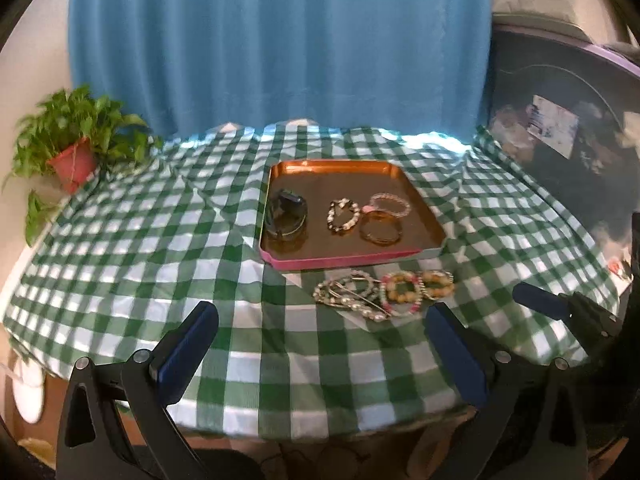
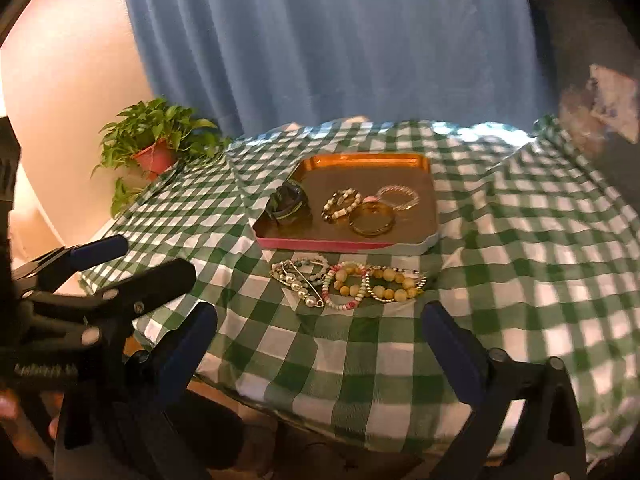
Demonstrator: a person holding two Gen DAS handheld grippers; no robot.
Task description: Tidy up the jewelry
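Note:
A copper tray (image 1: 344, 170) (image 2: 360, 160) sits on the green checked cloth. In it lie a dark watch (image 1: 287, 214) (image 2: 288, 203), a beaded bracelet (image 1: 343, 216) (image 2: 341, 205), an amber bangle (image 1: 380, 230) (image 2: 372, 219) and a pink clear bracelet (image 1: 390, 204) (image 2: 398, 197). A pile of bracelets and a pearl pin (image 1: 384, 292) (image 2: 348, 284) lies on the cloth in front of the tray. My left gripper (image 1: 324, 352) is open and empty, short of the pile. My right gripper (image 2: 320, 352) is open and empty, also short of the pile.
A potted plant (image 1: 74, 140) (image 2: 156, 140) stands at the table's far left corner. A blue curtain (image 1: 280, 40) hangs behind. A dark round appliance (image 1: 568, 128) stands at the right. The table's near edge (image 1: 320, 432) lies under the grippers.

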